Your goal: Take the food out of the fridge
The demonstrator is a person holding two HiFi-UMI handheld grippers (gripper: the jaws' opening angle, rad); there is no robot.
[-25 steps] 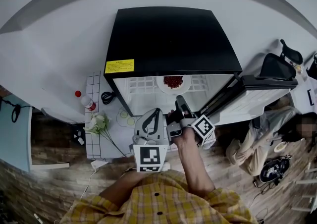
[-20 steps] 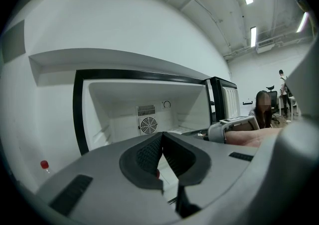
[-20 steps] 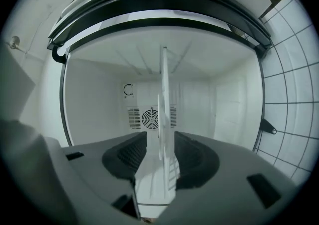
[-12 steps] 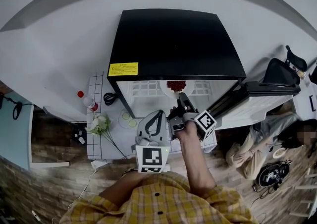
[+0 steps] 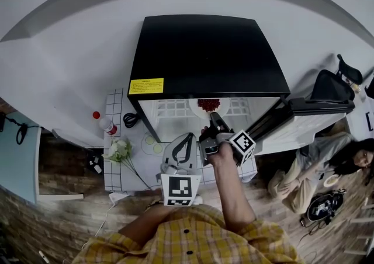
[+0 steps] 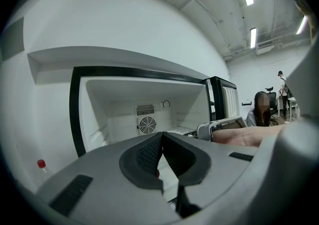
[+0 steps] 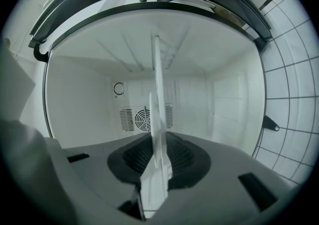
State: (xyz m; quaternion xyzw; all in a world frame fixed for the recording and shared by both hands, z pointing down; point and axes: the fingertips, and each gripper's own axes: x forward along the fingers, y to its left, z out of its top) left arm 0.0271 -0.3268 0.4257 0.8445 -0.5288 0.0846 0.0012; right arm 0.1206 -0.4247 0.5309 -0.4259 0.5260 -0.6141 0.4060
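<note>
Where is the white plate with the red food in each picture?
Head view: plate on the shelf, centre of picture, just beyond the right gripper.
Left gripper view: I cannot make it out.
Right gripper view: seen edge-on, upright through the middle, gripped in the jaws, which have just been closing.
Shared landmark: the black fridge frame, in all three.

The grey right gripper [image 5: 215, 118], reaching toward 12 o'clock, has just been closing onto a white plate rim [image 7: 157, 119]; the grey left gripper [image 5: 187, 138], at its 8 o'clock, sits pinched together.
</note>
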